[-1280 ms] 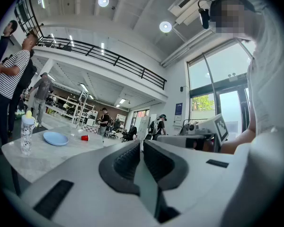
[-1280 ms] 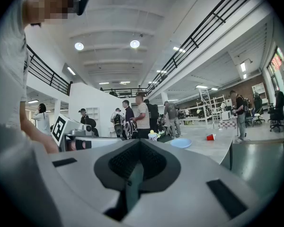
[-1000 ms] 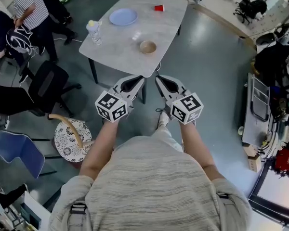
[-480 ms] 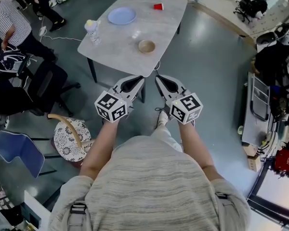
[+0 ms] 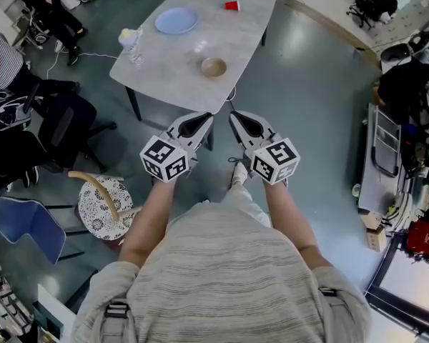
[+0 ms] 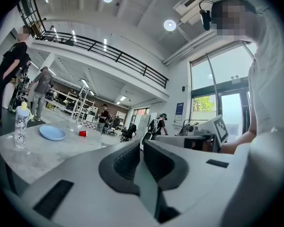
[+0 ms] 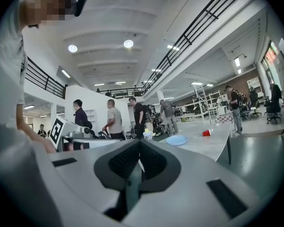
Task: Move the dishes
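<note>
A grey table [image 5: 179,70] stands ahead of me, beyond both grippers. On it lie a light blue plate [image 5: 176,21], a small tan bowl [image 5: 214,67] near the front edge, a red cup [image 5: 232,6] and a clear bottle [image 5: 131,43]. My left gripper [image 5: 202,118] and right gripper [image 5: 237,118] are held side by side in the air short of the table's near corner, both shut and empty. The left gripper view shows the plate [image 6: 52,133], the cup [image 6: 82,133] and the bottle [image 6: 22,126] past its jaws. The right gripper view shows the plate [image 7: 177,140] and cup [image 7: 206,133].
A black office chair [image 5: 68,123], a patterned round stool [image 5: 104,207] and a blue chair [image 5: 28,227] stand to the left. People [image 5: 3,63] move about at the far left. A bench with equipment [image 5: 386,159] lines the right side. Grey floor lies between me and the table.
The grippers hold the same pose. The table has slid slightly up and left in the head view, and the person in the striped shirt has moved to the left edge.
</note>
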Demonstrator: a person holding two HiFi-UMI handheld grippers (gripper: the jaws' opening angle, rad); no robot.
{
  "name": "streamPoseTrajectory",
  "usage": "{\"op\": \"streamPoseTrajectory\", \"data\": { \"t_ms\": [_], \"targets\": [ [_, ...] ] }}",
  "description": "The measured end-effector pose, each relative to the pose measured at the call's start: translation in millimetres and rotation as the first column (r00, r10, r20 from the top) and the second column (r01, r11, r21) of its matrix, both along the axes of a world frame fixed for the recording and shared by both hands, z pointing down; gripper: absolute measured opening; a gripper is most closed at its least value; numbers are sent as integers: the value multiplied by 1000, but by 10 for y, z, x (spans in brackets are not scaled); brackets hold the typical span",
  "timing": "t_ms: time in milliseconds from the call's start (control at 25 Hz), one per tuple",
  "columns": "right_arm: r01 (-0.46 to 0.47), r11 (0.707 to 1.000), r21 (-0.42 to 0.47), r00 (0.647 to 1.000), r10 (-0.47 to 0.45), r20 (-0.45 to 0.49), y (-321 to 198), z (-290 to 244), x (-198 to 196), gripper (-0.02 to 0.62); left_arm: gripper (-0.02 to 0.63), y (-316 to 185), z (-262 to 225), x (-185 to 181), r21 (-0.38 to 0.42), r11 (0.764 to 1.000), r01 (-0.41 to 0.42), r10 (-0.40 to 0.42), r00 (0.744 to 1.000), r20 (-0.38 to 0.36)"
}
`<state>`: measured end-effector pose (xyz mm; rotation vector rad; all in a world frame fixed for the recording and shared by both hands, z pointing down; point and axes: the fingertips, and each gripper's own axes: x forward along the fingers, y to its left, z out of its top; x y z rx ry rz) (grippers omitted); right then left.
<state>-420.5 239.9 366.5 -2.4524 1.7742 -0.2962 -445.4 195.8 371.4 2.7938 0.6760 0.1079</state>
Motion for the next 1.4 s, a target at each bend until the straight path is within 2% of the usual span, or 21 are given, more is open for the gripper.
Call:
{"op": "streamPoseTrajectory", "data": {
  "t_ms": [360,1000,1400],
  "targets": [
    [7,1000,-13,1000,-7,21,-25,96,384,17,38,-3,98,411,-21,1000,3,-2,1000,22],
    [62,998,-17,997,-61,54,6,151,1868,18,38,116,158,1934,-23,999,38,-36,998,51],
    [102,995,-16,993,-101,65,159,184,2530,18,38,250,202,2583,-19,997,72,-71,996,55]
  ]
}}
